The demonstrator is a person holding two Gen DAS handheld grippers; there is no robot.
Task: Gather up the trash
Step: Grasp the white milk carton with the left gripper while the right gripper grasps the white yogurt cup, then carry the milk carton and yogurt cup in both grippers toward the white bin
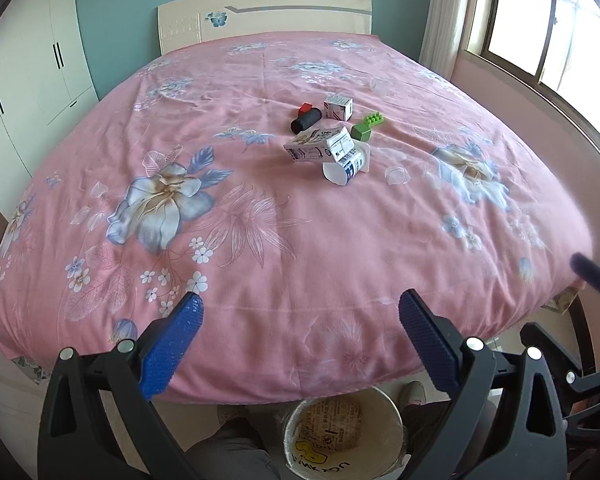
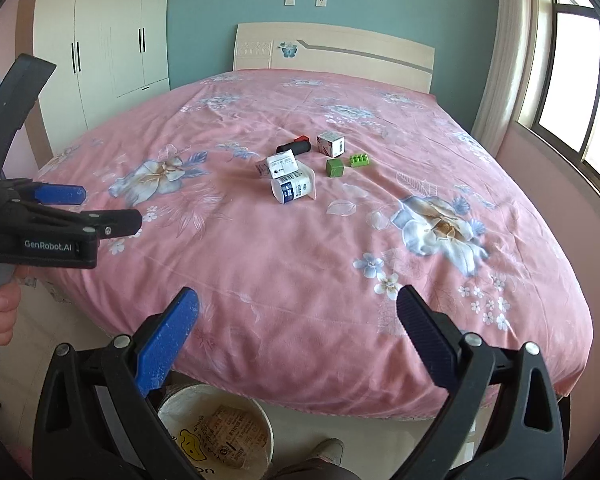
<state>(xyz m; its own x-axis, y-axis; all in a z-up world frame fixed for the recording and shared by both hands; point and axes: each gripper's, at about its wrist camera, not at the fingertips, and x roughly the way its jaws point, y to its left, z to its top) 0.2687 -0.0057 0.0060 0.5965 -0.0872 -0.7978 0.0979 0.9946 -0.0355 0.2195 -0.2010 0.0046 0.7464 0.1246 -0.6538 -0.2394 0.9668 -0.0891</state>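
A cluster of items lies mid-bed: a flattened milk carton (image 1: 318, 145) (image 2: 278, 165), a white cup on its side (image 1: 346, 168) (image 2: 294, 189), a small white box (image 1: 338, 107) (image 2: 331, 144), a black cylinder (image 1: 306, 120) (image 2: 294, 147), a green cube (image 1: 360, 132) (image 2: 335, 168) and a green toy brick (image 1: 371, 119) (image 2: 360, 159). A round bin (image 1: 342, 434) (image 2: 216, 428) stands on the floor at the bed's foot. My left gripper (image 1: 300, 312) and right gripper (image 2: 298, 304) are both open and empty, held over the bed's near edge, far from the cluster.
The pink floral bedspread (image 1: 260, 220) covers the bed. A white wardrobe (image 2: 100, 40) stands at left, a window (image 2: 572, 80) at right. The left gripper's body (image 2: 40, 224) shows at the left of the right wrist view. The person's shoes (image 2: 328, 450) are by the bin.
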